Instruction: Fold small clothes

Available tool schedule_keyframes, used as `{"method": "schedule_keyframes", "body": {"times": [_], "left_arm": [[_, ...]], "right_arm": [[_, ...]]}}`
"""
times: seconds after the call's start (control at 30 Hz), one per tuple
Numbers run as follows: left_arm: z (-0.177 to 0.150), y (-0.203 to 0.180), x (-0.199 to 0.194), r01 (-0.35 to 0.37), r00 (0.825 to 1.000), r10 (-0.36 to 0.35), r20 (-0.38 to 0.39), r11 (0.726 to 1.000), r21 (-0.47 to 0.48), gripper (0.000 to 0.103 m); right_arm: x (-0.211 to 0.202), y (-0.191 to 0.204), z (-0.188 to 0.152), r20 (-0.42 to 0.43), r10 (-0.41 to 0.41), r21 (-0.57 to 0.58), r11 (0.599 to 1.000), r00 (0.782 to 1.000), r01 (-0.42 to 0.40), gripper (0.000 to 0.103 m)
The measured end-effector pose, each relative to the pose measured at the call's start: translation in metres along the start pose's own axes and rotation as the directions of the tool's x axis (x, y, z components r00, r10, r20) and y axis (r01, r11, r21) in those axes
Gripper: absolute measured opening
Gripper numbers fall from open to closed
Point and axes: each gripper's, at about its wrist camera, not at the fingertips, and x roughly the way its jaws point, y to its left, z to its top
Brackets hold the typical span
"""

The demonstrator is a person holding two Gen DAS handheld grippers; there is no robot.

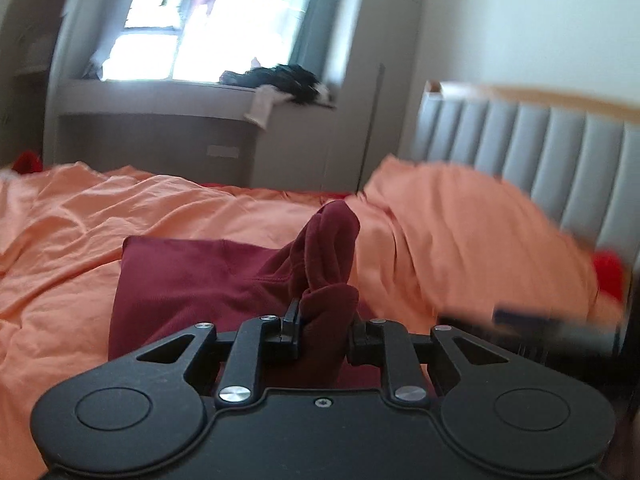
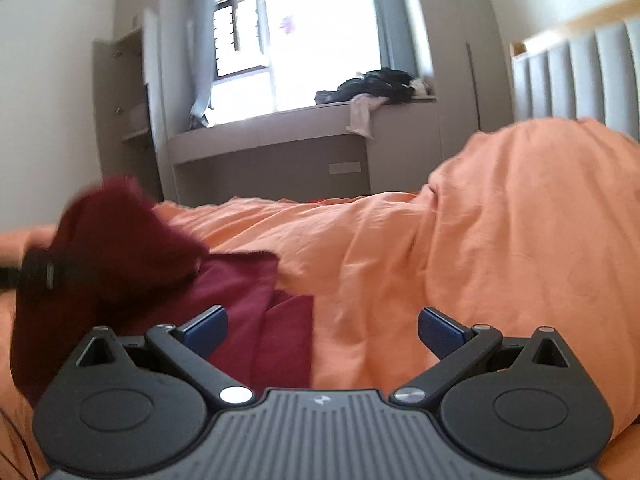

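Note:
A dark red garment (image 1: 192, 280) lies on the orange bedsheet (image 1: 80, 220). My left gripper (image 1: 326, 326) is shut on a bunched fold of it, which stands up between the jaws. In the right wrist view the same garment (image 2: 248, 300) spreads left of centre, its lifted part (image 2: 112, 232) blurred, with the left gripper (image 2: 36, 270) seen dark behind it. My right gripper (image 2: 322, 330) stands wide open, blue pads (image 2: 440, 330) apart, nothing between them, just above the garment's edge and the sheet. The right gripper (image 1: 560, 320) shows as a blur at the right of the left wrist view.
An orange-covered pillow (image 2: 540, 220) bulges at the right against a grey padded headboard (image 1: 540, 140). Beyond the bed are a window ledge (image 2: 280, 128) with dark clothes (image 2: 376, 84) piled on it, and a tall wardrobe (image 2: 452, 60). Something red (image 1: 608, 272) shows beside the pillow.

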Motion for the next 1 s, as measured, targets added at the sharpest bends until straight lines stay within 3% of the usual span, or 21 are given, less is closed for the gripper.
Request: {"method": "schedule_keyframes", "body": {"times": [0.1,0.2,0.33,0.43,0.57,0.67,0.73,0.83,1.0], "left_arm": [[-0.011,-0.008,0.004,-0.019,1.0,0.02,-0.021,0.998,0.066,0.023],[-0.018,-0.008,0.008,-0.021,0.999,0.025,-0.032,0.996,0.092,0.024],[-0.022,-0.012,0.005,-0.03,0.999,0.034,-0.033,0.991,0.129,0.025],[-0.026,-0.017,0.003,-0.048,0.998,0.054,-0.032,0.984,0.17,0.03],[-0.033,-0.022,-0.003,-0.053,0.998,0.061,-0.028,0.973,0.227,0.041],[-0.038,-0.027,-0.009,-0.07,0.997,0.075,-0.008,0.96,0.27,0.042],[-0.041,-0.029,-0.01,-0.086,0.996,0.089,0.004,0.953,0.292,0.042],[-0.043,-0.031,-0.009,-0.097,0.995,0.101,0.002,0.947,0.307,0.037],[-0.046,-0.033,-0.01,-0.102,0.994,0.106,0.007,0.944,0.312,0.032]], "right_arm": [[0.007,-0.018,0.005,-0.014,0.067,0.064,0.996,0.998,-0.066,0.103],[0.016,-0.031,0.007,0.0,0.224,0.188,0.957,0.975,-0.22,0.103],[0.05,-0.043,0.009,-0.02,0.45,0.358,0.837,0.893,-0.414,0.103],[0.078,-0.041,0.009,-0.07,0.557,0.41,0.772,0.827,-0.486,0.103],[0.099,-0.035,0.011,-0.061,0.624,0.438,0.718,0.779,-0.541,0.103],[0.108,-0.028,0.012,-0.059,0.641,0.459,0.699,0.766,-0.549,0.094],[0.113,-0.024,0.013,-0.066,0.648,0.458,0.695,0.758,-0.554,0.077],[0.122,-0.011,0.013,-0.106,0.631,0.432,0.726,0.769,-0.536,0.062],[0.127,0.006,0.009,-0.157,0.601,0.386,0.768,0.784,-0.511,0.053]]}}
